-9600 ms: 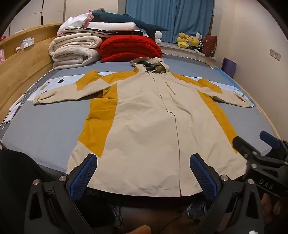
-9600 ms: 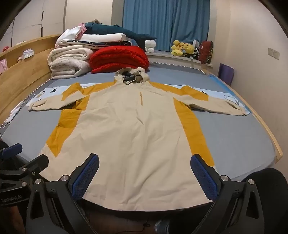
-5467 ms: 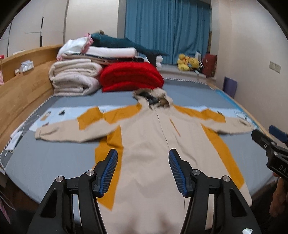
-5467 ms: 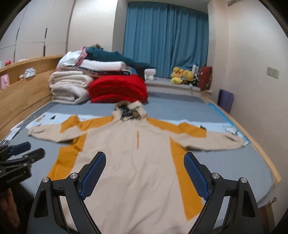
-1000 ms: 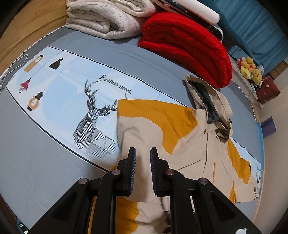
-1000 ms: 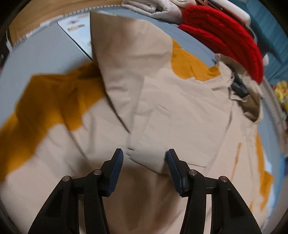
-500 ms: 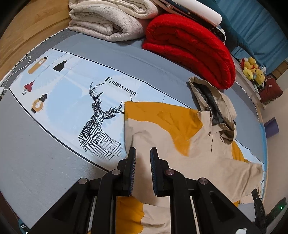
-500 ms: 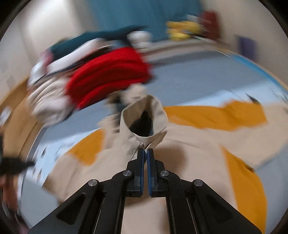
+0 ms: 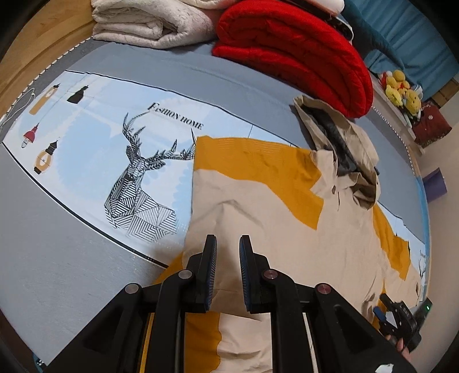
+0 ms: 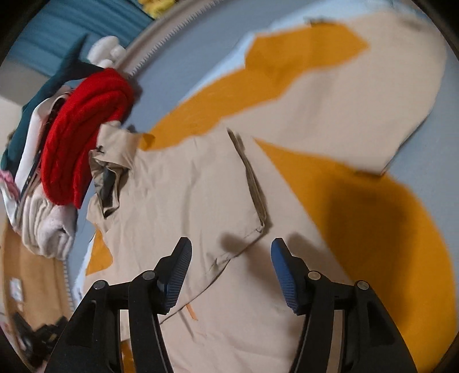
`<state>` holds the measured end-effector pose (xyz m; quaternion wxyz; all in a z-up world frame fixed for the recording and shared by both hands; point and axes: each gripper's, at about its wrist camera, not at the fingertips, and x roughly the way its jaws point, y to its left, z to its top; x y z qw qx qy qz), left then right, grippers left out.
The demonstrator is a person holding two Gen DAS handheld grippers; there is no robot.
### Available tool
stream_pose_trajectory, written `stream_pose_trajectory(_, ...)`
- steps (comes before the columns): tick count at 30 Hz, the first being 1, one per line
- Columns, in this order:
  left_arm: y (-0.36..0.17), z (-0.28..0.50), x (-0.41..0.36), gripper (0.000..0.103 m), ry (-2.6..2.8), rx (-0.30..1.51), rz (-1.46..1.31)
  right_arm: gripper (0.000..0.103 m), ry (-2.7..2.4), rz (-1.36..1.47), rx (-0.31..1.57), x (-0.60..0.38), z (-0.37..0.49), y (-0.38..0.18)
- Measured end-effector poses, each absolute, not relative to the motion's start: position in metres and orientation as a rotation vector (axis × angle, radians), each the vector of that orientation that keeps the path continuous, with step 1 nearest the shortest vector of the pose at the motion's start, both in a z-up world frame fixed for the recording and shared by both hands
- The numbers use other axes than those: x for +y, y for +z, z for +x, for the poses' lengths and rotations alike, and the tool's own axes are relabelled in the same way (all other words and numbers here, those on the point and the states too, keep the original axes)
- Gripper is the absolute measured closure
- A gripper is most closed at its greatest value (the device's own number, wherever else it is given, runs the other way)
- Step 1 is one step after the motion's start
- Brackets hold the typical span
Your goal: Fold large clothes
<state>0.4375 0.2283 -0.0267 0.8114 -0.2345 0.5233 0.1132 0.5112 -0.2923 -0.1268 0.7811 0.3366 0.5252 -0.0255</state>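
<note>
A beige and mustard hooded coat lies face up on the bed, its hood toward the pillows. One side is folded inward. My left gripper sits low over that folded edge, its jaws nearly together with beige cloth between them. In the right wrist view one sleeve lies across the coat chest, its cuff just ahead of my right gripper. The right jaws are opening and hold nothing. The other sleeve lies spread out to the side.
A red quilt and pale folded blankets are stacked at the bed's head. The sheet's deer print lies bare left of the coat. Plush toys sit on the sill. A wooden bed side runs along the left.
The right gripper, shut on the sleeve cuff half a second ago, has carried it across, let go and opened. The left gripper has sunk a little toward the coat.
</note>
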Motion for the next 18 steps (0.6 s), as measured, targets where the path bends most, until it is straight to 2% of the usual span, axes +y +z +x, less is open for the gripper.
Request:
stream_pose_trajectory(2, -0.031, 0.438, 0.229, 0.089, 0.242, 1.127, -0.503, 0.046, -0.037, 0.778, 1.188, -0.297, 0.519, -0.145)
stream_pose_trajectory(3, -0.032, 0.438, 0.229, 0.089, 0.244, 1.129, -0.504, 0.059, -0.044, 0.801, 1.195, -0.299, 0.521, -0.15)
stream_pose_trajectory(4, -0.033, 0.439, 0.23, 0.089, 0.245, 1.132, -0.504, 0.084, -0.047, 0.821, 1.196, -0.301, 0.523, -0.154)
stream_pose_trajectory(6, -0.036, 0.44, 0.23, 0.089, 0.244, 1.139, -0.503, 0.09, -0.041, 0.826, 1.187, -0.305, 0.527, -0.154)
stream_pose_trajectory(13, -0.055, 0.448, 0.215, 0.089, 0.185, 1.201, -0.495, 0.093, -0.093, 0.649, 0.892, -0.31, 0.507, -0.066)
stream_pose_trajectory(18, -0.082, 0.45, 0.19, 0.089, 0.107, 1.279, -0.462, 0.088, -0.213, 0.613, 0.979, -0.325, 0.513, -0.081)
